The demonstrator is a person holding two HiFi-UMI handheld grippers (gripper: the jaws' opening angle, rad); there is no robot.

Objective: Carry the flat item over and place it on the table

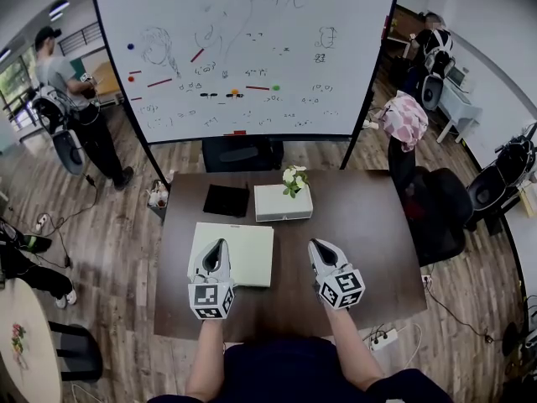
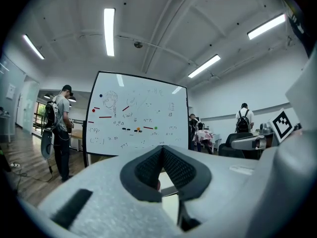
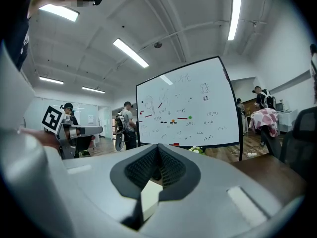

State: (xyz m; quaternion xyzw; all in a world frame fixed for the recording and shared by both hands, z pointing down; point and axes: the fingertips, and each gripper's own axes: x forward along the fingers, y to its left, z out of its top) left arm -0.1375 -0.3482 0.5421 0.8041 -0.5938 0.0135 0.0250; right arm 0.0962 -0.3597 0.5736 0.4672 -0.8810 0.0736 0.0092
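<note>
Pale-green and thin, the flat item [image 1: 252, 254] lies on the brown table [image 1: 369, 225] under my left gripper [image 1: 220, 245]. That one and the right gripper [image 1: 317, 246] are both pinched closed, holding nothing. The item looks light, stiff and probably slick, so I'd pinch one edge.

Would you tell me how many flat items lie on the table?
2: a black pad at the back left, and a pale board in front of it, by the left hand-held gripper. None seems hidden.

Left tool [image 1: 220, 245] and right tool [image 1: 318, 245] level, jaws together.
</note>
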